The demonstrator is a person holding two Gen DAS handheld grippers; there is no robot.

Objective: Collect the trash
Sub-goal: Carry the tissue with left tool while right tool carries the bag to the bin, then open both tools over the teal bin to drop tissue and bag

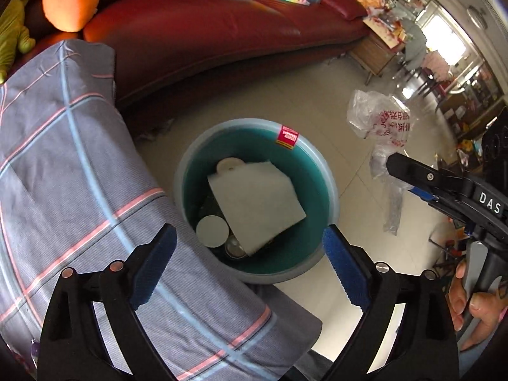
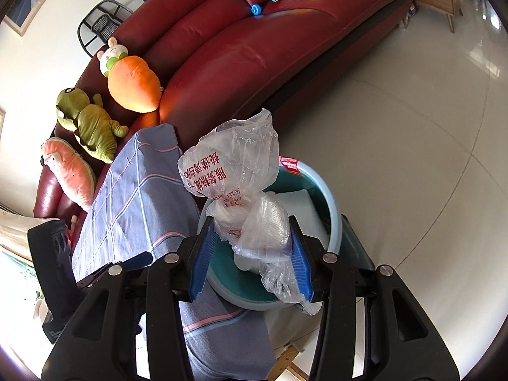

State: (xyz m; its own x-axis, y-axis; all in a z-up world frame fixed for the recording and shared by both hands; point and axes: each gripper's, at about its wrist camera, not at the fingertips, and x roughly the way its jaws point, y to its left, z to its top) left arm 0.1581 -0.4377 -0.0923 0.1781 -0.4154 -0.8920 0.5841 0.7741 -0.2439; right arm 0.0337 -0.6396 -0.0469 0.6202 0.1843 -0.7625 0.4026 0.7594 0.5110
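You had the red sofa (image 2: 260,50) along the far side, pale floor tiles (image 2: 412,165) to the right, and a checked cloth (image 1: 63,165) draped at the left, just beside the teal bin (image 1: 320,165). Your right claw (image 2: 252,254) held the crumpled plastic bag (image 2: 235,165) pinched between its blue pads, above the bin's near rim; it wanted carrying farther over the opening before you let go, so the loose tail cleared the rim. Your left claw (image 1: 249,266) hung wide and empty over the bin, where a white sheet (image 1: 257,203) already lay.
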